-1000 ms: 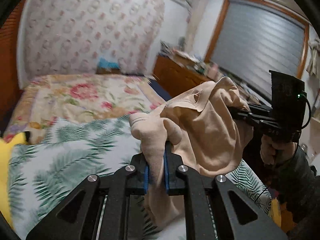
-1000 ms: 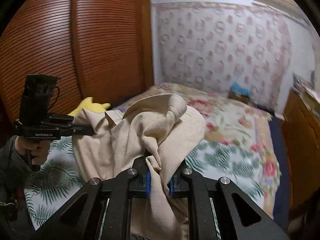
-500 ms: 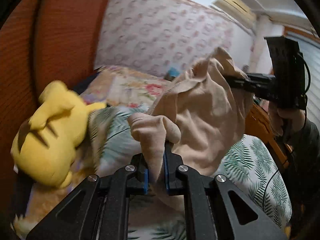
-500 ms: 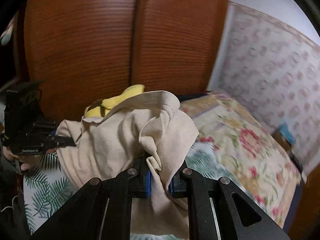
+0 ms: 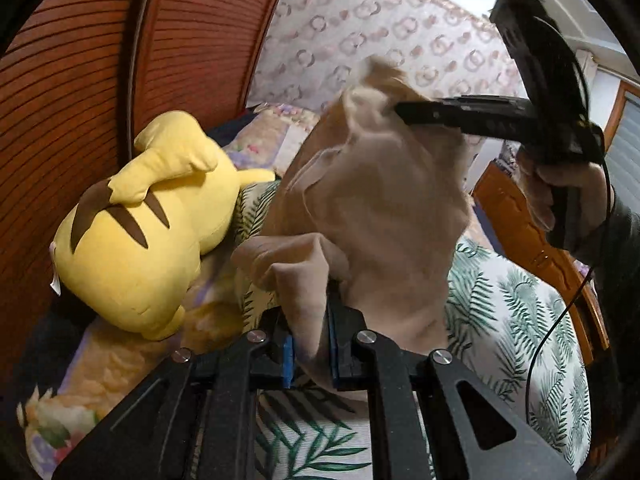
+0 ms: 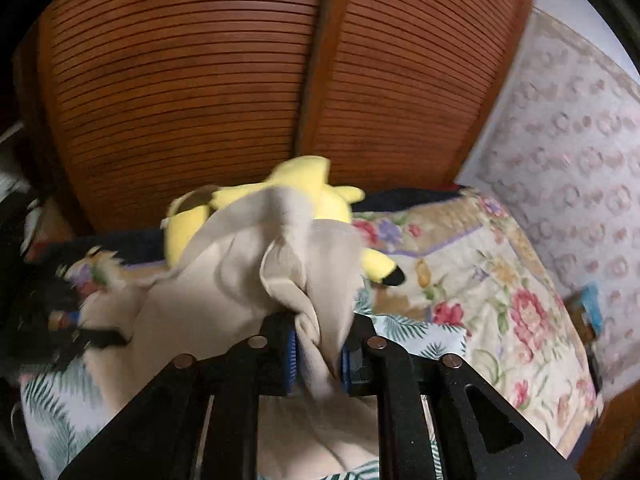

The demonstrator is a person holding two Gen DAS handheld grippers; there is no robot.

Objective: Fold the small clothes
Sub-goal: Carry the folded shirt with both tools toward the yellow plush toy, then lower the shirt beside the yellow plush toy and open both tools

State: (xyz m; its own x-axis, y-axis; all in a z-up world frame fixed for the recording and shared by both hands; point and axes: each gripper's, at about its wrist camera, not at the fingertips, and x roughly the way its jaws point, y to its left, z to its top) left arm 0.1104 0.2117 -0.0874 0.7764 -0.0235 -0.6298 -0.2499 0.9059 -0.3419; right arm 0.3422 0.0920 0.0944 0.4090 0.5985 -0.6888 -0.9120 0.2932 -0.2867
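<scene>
- Between the blue pads point(image 5: 287, 354) of the left gripper point(image 5: 310, 354), a bunched fold of the beige garment point(image 5: 372, 208) is clamped.
- Blue pads point(image 6: 291, 356) of the right gripper point(image 6: 317, 354) have just been opening; a twisted bunch of the same garment is seen between them, and whether it is still pressed cannot be told.
- From both grippers the cloth is held raised, spanning between them above the leaf-print sheet point(image 5: 516, 312).
- Beyond the cloth a yellow plush toy point(image 5: 132, 240) is seen lying by the slatted wooden doors point(image 6: 192, 80).
- A floral quilt point(image 6: 500, 292) is spread further back.
</scene>
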